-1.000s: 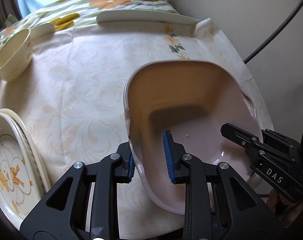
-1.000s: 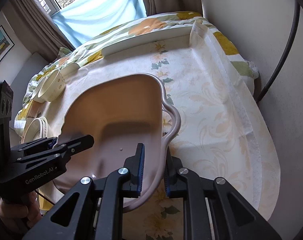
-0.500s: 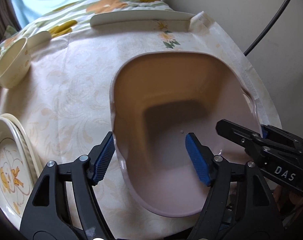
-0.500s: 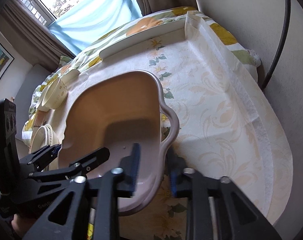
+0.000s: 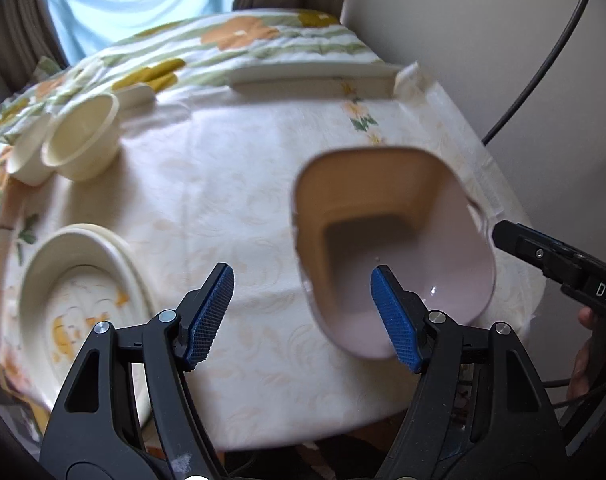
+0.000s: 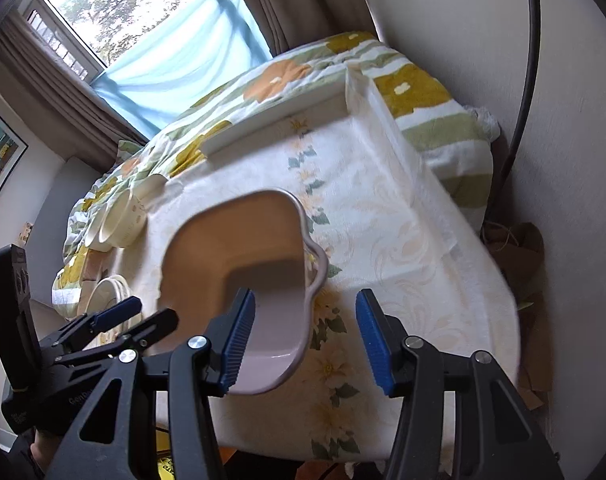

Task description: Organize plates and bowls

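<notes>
Pink dish released on the surface

Both tools, clamped on the pink baking dish (image 5: 395, 240) 1 second ago, now stand clear: left tool (image 5: 303, 316) open, right tool (image 6: 301, 338) still opening; next dish awaits.

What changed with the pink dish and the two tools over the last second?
Both tools let go of the pink dish: the left tool and right tool, earlier clamped on its near rim, have drawn back with nothing between their pads, the right one's jaws opening. The dish, cream bowls and plates kept their places.
</notes>
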`<state>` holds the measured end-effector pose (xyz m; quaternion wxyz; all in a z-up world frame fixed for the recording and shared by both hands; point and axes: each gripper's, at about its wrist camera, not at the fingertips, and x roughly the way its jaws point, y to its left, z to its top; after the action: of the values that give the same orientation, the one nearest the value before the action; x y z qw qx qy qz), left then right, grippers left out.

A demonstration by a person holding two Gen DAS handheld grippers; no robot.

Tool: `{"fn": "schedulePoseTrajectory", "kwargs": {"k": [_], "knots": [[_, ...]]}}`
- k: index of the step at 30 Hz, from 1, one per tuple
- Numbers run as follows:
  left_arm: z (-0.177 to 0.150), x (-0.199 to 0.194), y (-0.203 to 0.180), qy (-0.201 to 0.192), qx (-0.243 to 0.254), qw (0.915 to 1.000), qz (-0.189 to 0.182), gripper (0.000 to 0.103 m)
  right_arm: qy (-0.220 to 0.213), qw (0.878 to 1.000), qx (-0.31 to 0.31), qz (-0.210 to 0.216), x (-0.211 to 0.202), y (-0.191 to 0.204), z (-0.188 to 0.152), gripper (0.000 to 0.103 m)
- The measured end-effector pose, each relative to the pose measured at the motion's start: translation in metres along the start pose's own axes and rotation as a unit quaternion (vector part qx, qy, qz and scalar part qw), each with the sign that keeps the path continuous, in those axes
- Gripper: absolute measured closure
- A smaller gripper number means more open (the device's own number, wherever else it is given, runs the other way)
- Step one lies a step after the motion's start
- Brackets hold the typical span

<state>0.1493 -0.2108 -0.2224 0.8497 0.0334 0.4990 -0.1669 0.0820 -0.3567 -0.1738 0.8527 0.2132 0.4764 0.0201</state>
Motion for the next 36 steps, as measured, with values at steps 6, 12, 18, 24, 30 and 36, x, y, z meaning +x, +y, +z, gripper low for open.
{"fn": "schedulePoseTrajectory", "kwargs": {"k": [6,12,18,24,30,36], "knots": [[0.001,-0.088,0.031,-0.069,-0.038,0.9966,0.025,0.027,-0.017,0.996,-0.075,0.040,-0.044,0.054,0.026,0.040],[0.010,-0.136,0.089,-0.127,-0.084,0.9841,0.091,0.000,-0.005,0.987,-0.118,0.106,-0.025,0.106,0.049,0.001],[0.029,-0.123,0.174,-0.097,-0.150,0.9809,0.078,0.000,0.020,0.980,-0.173,0.096,0.011,0.174,0.068,0.000],[0.056,-0.092,0.253,-0.052,-0.193,0.9782,0.056,0.000,0.067,0.984,-0.141,0.088,0.072,0.214,0.103,0.000],[0.082,-0.037,0.307,-0.001,-0.215,0.9765,0.008,0.001,0.117,0.984,-0.113,0.071,0.145,0.244,0.120,0.000],[0.097,0.027,0.325,0.058,-0.207,0.9764,-0.019,0.025,0.144,0.982,-0.115,0.049,0.202,0.266,0.124,0.007]]}}
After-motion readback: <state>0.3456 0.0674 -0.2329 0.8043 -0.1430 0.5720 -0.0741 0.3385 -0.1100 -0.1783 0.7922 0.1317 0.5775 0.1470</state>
